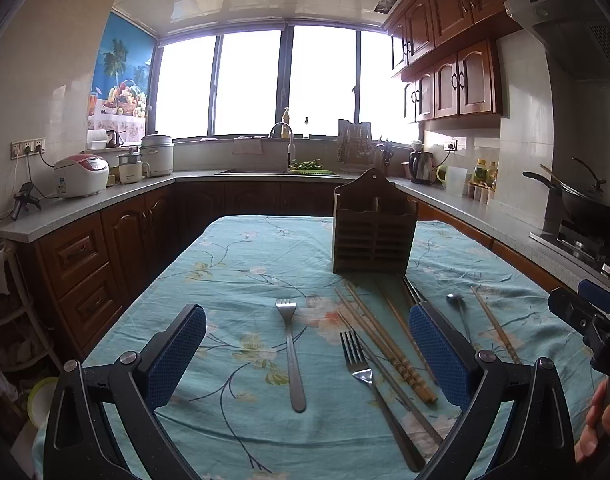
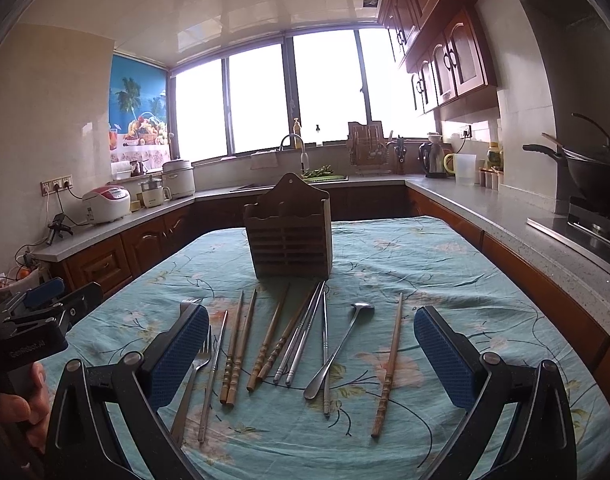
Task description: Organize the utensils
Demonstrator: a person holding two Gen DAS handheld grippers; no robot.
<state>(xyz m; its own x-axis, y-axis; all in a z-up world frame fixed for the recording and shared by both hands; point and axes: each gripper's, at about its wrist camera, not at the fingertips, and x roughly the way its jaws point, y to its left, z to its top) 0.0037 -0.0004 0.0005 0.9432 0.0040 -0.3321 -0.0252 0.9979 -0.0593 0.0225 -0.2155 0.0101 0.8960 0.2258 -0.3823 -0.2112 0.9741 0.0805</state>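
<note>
Left wrist view looks down a table spread with a teal floral cloth, set in a U-shaped kitchen with dark wooden cabinets, grey counters and a wide bright window at the far end. The left gripper hovers over the near edge, jaws spread wide and holding nothing. Between its blue pads lie two forks: one fork alone near the centre, a second fork to its right beside wooden chopsticks. A brown slatted utensil holder stands upright farther along the cloth, right of centre.

In the right wrist view, the right gripper is likewise released and empty above the near edge. Wooden and metal chopsticks fan out just in front of the holder, with a metal spoon and one single wooden chopstick to the right. On the left counter sit a rice cooker and pots; a kettle stands far right, and a wok rests on the stove at the right.
</note>
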